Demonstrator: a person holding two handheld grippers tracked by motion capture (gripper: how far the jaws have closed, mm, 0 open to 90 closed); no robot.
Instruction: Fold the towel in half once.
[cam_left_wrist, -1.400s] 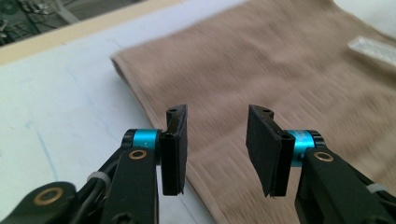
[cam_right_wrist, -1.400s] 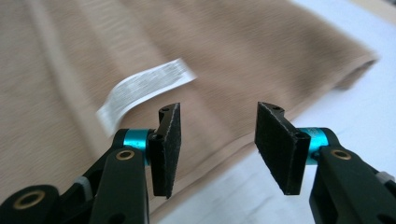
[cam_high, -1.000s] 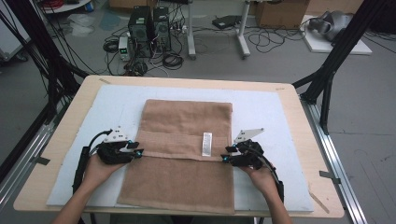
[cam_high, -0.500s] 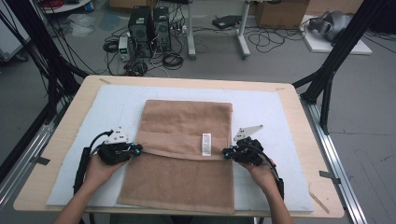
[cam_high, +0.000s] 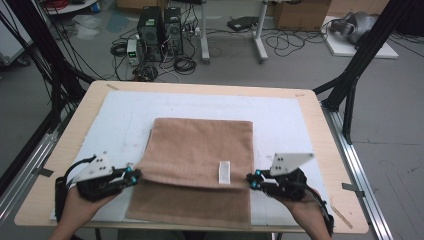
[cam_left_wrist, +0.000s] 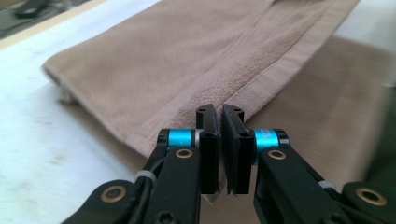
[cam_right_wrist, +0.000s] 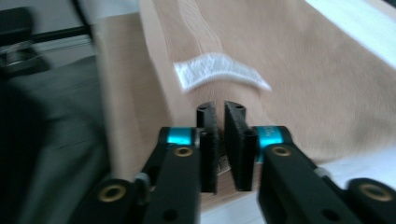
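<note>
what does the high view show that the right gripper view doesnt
High view alone: the whole table, both hands, the left gripper at the brown towel's left edge, and computers on the floor beyond.

Right gripper view alone: a close look at the right gripper with its jaws closed on the folded edge.

Both: the towel and its white label, the right gripper.

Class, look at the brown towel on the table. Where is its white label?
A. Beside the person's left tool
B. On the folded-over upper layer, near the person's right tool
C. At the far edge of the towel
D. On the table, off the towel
B: in the high view the white label lies on the towel's folded layer, close to the right tool.
</note>
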